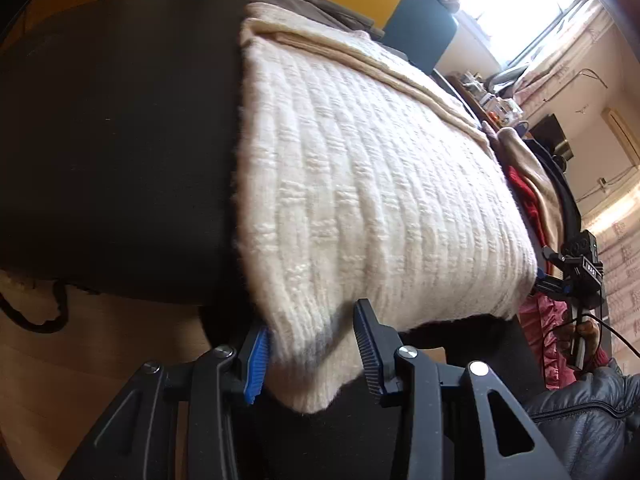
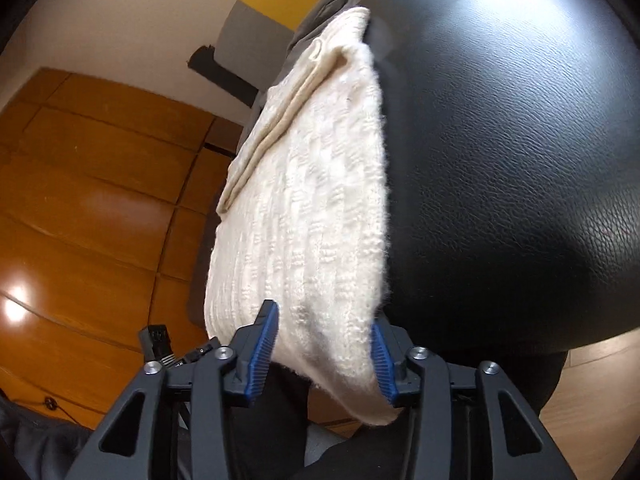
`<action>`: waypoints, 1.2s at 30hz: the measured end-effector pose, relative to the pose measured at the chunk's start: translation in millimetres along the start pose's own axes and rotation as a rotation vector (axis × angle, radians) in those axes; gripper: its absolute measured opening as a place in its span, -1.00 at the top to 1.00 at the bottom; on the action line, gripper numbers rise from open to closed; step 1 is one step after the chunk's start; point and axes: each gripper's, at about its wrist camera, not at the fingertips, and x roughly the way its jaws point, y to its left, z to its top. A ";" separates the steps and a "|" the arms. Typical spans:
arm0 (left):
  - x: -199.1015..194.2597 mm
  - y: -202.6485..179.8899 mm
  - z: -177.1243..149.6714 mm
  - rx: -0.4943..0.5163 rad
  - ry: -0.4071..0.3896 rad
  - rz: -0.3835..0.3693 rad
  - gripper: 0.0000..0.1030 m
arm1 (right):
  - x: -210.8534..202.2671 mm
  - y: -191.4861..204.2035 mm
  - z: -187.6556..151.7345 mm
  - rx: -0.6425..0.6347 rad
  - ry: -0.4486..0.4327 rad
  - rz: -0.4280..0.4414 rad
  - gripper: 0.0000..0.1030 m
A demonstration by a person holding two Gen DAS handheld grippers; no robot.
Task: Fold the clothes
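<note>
A cream knitted sweater (image 1: 360, 184) lies folded across a black leather surface (image 1: 120, 140), its near edge hanging over the front. My left gripper (image 1: 312, 344) is open, its two fingers either side of the sweater's near left corner. In the right wrist view the same sweater (image 2: 312, 220) lies on the black surface (image 2: 520, 160). My right gripper (image 2: 324, 344) is open, its fingers straddling the sweater's near right corner. The right gripper also shows in the left wrist view (image 1: 576, 276) at the sweater's far corner.
Red and beige clothes (image 1: 532, 196) are piled to the right of the sweater. A dark leather jacket (image 1: 584, 420) lies at the lower right. A wooden floor (image 2: 80, 200) is on the left. A grey garment (image 1: 320, 4) lies behind the sweater.
</note>
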 end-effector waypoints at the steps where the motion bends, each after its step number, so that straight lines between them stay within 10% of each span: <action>1: 0.8 0.2 -0.5 -0.006 0.007 -0.009 0.27 | 1.1 1.7 -0.1 -0.007 0.002 0.011 -0.14; 9: -0.9 22.6 1.5 -0.190 0.057 -0.135 0.48 | 21.7 34.1 6.0 -0.135 0.080 -0.008 -0.95; 16: 7.8 12.6 4.9 -0.161 0.074 -0.118 0.48 | 23.9 34.3 9.0 -0.090 0.115 -0.043 -0.94; 18: 6.8 10.6 7.2 -0.139 0.063 -0.105 0.59 | 21.2 37.2 4.6 -0.102 0.112 -0.099 -0.69; 22: 6.4 7.3 8.6 -0.115 0.045 -0.078 0.67 | 18.2 23.5 -6.5 -0.102 0.116 -0.193 0.75; 36: 6.3 1.3 11.2 -0.093 0.033 -0.031 0.67 | 33.4 38.8 -7.7 -0.249 0.169 -0.362 0.84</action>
